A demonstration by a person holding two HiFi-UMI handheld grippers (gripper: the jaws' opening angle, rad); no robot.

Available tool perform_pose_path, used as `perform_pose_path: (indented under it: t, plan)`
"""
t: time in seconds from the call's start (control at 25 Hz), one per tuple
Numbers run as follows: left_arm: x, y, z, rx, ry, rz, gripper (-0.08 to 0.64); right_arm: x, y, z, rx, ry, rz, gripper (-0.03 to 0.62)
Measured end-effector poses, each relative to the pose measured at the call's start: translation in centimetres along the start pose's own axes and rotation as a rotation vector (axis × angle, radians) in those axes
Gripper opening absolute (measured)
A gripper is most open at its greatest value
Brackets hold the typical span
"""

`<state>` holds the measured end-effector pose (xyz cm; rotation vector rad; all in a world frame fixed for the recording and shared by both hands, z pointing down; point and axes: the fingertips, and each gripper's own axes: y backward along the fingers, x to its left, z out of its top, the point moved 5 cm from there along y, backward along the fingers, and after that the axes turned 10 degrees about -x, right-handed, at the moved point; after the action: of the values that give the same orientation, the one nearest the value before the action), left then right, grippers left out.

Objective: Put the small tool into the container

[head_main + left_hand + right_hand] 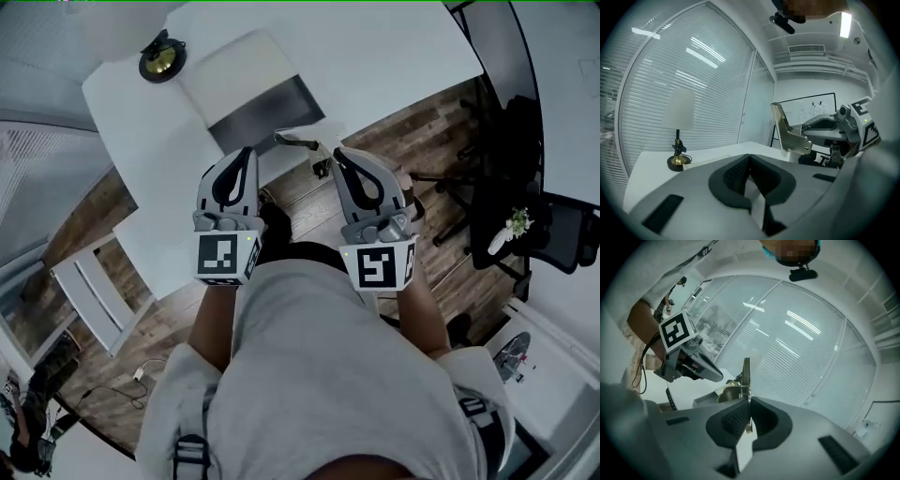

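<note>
The small tool (300,142), a bent metal bracket, is pinched by its flat end in my right gripper (338,154). In the right gripper view the bracket (746,373) stands edge-on between the shut pads of the right gripper (749,402). The left gripper view shows the same bracket (789,132) in the air to the right. My left gripper (246,151) is held beside the right one, and its pads (737,172) meet with nothing between them. Ahead and below, the container (246,82), a low white box with a grey inside, lies on the white table (394,47).
A lamp (161,60) with a brass base stands on the table's left end. A black office chair (511,192) is at the right on the wood floor (422,131). A lower white table (94,291) is at the left. Blinds (693,84) cover the glass wall.
</note>
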<state>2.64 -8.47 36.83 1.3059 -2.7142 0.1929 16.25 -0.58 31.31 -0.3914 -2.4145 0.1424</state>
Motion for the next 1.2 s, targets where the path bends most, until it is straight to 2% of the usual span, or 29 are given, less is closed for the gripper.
perform_pose_path:
  t: [0.12, 0.2, 0.28, 0.44, 0.68, 0.88, 1.2]
  plan:
    - [2.0, -0.4, -1.1, 0.017, -0.005, 0.024, 0.023, 0.9, -2.8, 0.1, 0.012, 0.134, 0.084, 0.026]
    - [2.7, -0.3, -1.9, 0.031, 0.012, 0.074, 0.023, 1.3, -4.1, -0.2, 0.02, 0.221, 0.157, 0.026]
    - [2.9, 0.4, -2.7, 0.043, 0.028, 0.127, 0.023, 2.0, -5.0, -0.6, 0.03, 0.267, 0.227, 0.026]
    - [4.3, 1.2, -3.5, 0.047, 0.018, 0.175, 0.023, 3.5, -7.0, -1.5, 0.062, 0.303, 0.291, 0.026]
    - [4.7, 2.5, -4.8, 0.057, 0.037, 0.315, 0.023, 5.0, -8.4, -2.8, 0.076, 0.37, 0.418, 0.026]
    - [4.7, 3.8, -5.9, 0.078, 0.03, 0.402, 0.023, 5.8, -9.4, -4.1, 0.082, 0.389, 0.479, 0.026]
    - [6.6, 4.9, -8.2, 0.127, 0.038, 0.456, 0.023, 7.8, -12.2, -5.4, 0.113, 0.441, 0.56, 0.026]
